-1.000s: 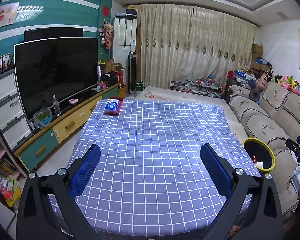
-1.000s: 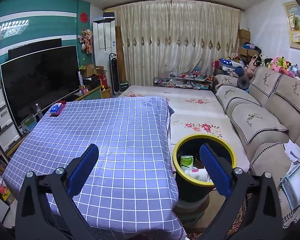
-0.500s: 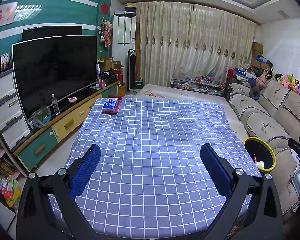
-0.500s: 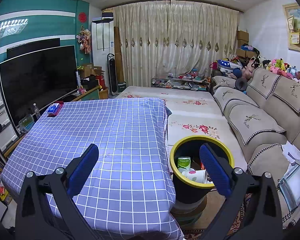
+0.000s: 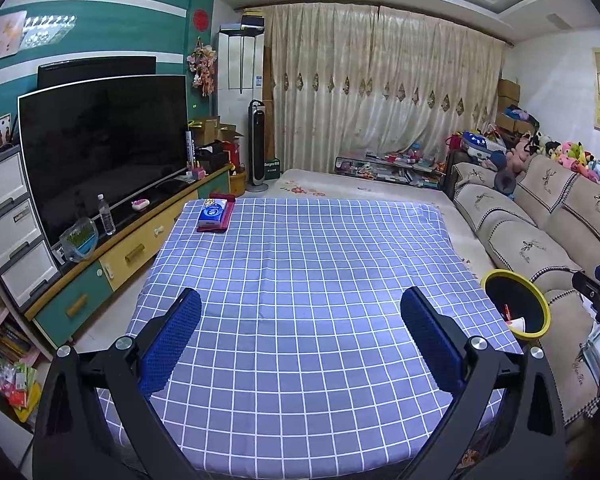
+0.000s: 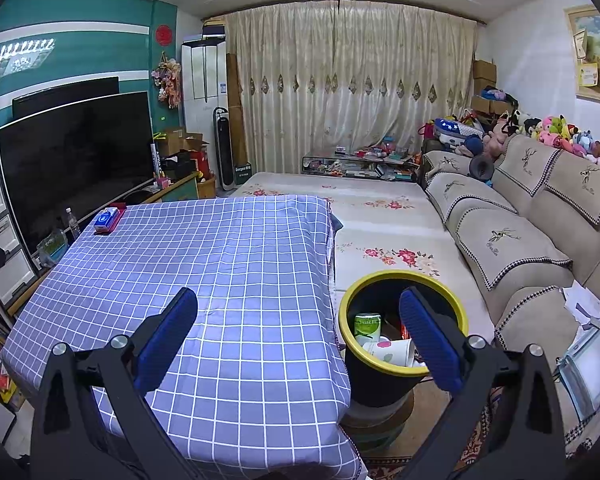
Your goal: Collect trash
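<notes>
Both left tongs (image 5: 300,320) and right tongs (image 6: 298,318) spread and empty, trash already in yellow-rimmed bin (image 6: 404,278) off counter's right edge; likely wrapping up, only tissue pack (image 5: 213,215) at far-left corner.

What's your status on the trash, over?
Left gripper and right gripper open, empty. Bin holds cups beside table. Only tissue pack on cloth.
</notes>
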Demonstrator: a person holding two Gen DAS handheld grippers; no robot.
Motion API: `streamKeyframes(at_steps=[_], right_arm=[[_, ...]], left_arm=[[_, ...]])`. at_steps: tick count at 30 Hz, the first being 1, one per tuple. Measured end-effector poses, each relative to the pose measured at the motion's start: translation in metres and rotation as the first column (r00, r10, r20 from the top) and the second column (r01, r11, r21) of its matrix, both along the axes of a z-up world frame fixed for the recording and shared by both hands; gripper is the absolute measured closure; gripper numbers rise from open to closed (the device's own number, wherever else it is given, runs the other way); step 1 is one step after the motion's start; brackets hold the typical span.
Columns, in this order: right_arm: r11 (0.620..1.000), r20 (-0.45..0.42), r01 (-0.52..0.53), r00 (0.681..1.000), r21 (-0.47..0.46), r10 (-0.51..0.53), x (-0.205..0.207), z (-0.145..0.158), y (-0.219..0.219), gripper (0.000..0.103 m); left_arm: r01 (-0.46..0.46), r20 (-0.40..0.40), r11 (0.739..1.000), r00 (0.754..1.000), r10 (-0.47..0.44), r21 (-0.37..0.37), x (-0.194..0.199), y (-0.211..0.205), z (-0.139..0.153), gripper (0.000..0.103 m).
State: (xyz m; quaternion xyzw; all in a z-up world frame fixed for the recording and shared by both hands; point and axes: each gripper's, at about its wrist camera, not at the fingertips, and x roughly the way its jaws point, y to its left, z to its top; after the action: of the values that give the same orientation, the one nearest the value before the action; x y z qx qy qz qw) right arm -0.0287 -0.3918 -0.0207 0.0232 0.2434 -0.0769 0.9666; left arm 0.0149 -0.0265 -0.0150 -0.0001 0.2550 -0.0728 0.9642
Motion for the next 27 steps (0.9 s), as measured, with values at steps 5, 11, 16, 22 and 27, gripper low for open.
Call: streamKeyframes(at_steps=[5,11,16,22,27], right_arm=[[1.0,0.0,0.001,1.0,0.001,-0.001,0.0004,0.0002,-0.0004,0.007],[1.0,0.0,0.0,1.0,0.0,0.0,0.0004,0.0005,-0.0007,0.007],[1.0,-0.002,-0.001,1.0,0.003,0.001,0.0012,0.0006,-0.0013,0.007],[1.0,0.002,0.003,1.0,0.005,-0.003,0.0008,0.0008,-0.0031,0.007],[1.0,0.007,0.008,1.0,0.006,-0.008,0.0009,0.0013,-0.0047,0.007]], left_arm=[[-0.001,0.0,1.0,1.0,0.001,0.001,0.0002,-0.0004,0.0004,0.005],[0.001,0.001,1.0,1.0,-0.001,0.005,0.0,-0.0017,-0.0003,0.005],[0.002,-0.001,1.0,1.0,-0.002,0.004,0.0011,-0.002,-0.0005,0.005],[0.005,0.001,1.0,1.0,-0.005,0.004,0.0006,-0.0016,-0.0005,0.005],[0.01,0.009,1.0,1.0,-0.01,0.005,-0.0006,-0.0017,-0.0006,0.005]])
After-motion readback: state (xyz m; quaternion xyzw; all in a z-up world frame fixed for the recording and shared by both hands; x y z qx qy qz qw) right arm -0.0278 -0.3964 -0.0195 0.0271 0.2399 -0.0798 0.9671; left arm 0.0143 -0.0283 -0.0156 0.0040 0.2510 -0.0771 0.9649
